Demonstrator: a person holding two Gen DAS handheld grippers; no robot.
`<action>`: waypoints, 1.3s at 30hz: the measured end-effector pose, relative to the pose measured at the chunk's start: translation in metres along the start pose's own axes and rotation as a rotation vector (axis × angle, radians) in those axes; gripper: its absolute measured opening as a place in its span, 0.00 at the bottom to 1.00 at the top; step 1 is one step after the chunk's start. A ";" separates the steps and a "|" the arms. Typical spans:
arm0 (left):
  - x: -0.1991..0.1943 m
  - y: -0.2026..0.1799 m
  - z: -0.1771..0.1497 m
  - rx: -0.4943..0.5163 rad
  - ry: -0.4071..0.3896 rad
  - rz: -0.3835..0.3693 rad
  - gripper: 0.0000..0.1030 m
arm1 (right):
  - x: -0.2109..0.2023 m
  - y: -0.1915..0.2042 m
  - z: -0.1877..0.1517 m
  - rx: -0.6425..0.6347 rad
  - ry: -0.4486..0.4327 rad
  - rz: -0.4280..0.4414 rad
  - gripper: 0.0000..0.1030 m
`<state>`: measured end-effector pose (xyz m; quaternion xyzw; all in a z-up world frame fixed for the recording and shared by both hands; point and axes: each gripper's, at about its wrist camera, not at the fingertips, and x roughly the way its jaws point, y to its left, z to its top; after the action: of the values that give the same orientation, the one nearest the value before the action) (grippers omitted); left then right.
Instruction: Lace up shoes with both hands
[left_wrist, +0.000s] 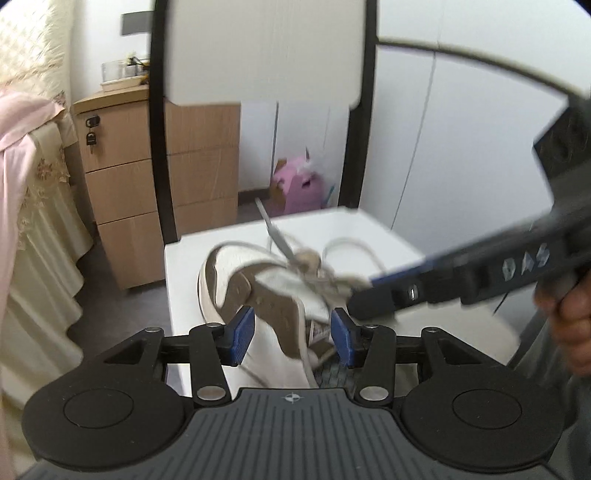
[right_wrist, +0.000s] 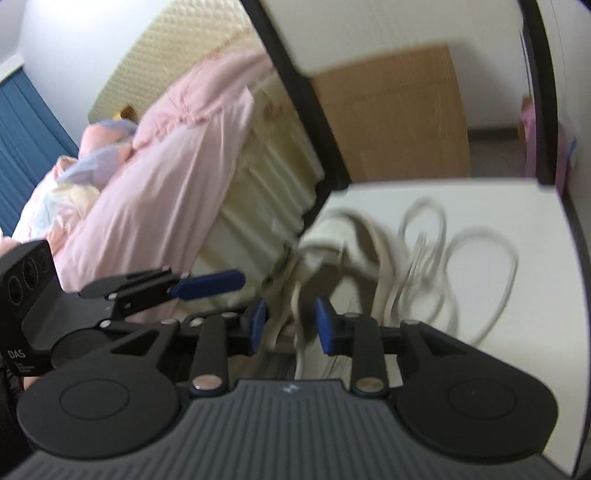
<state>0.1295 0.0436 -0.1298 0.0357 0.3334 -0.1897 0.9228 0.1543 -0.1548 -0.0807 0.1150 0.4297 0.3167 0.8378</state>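
With the fingers of the left gripper (left_wrist: 291, 338) and right gripper (right_wrist: 290, 325) both part-open and gripping nothing, re-grasp the loose lace (right_wrist: 476, 258) low-centre beside the shoe (left_wrist: 258, 291) before pulling.

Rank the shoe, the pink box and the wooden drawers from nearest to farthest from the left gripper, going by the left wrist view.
From the left gripper:
1. Shoe: between the open jaws, on the white table.
2. Wooden drawers: on the floor to the left, past the table's near end.
3. Pink box: on the floor beyond the table's far edge.
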 end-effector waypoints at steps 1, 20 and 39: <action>0.003 -0.003 -0.001 0.009 0.012 0.004 0.47 | -0.001 0.002 -0.002 0.001 -0.005 -0.004 0.31; 0.011 -0.004 -0.005 0.060 0.015 0.011 0.46 | 0.045 0.034 0.032 -0.298 -0.081 -0.143 0.28; 0.015 -0.030 -0.011 0.248 0.037 0.029 0.46 | -0.060 0.111 0.120 -0.307 -0.467 0.023 0.02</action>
<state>0.1220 0.0135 -0.1458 0.1580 0.3238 -0.2153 0.9077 0.1754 -0.0971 0.0819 0.0617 0.1708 0.3526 0.9180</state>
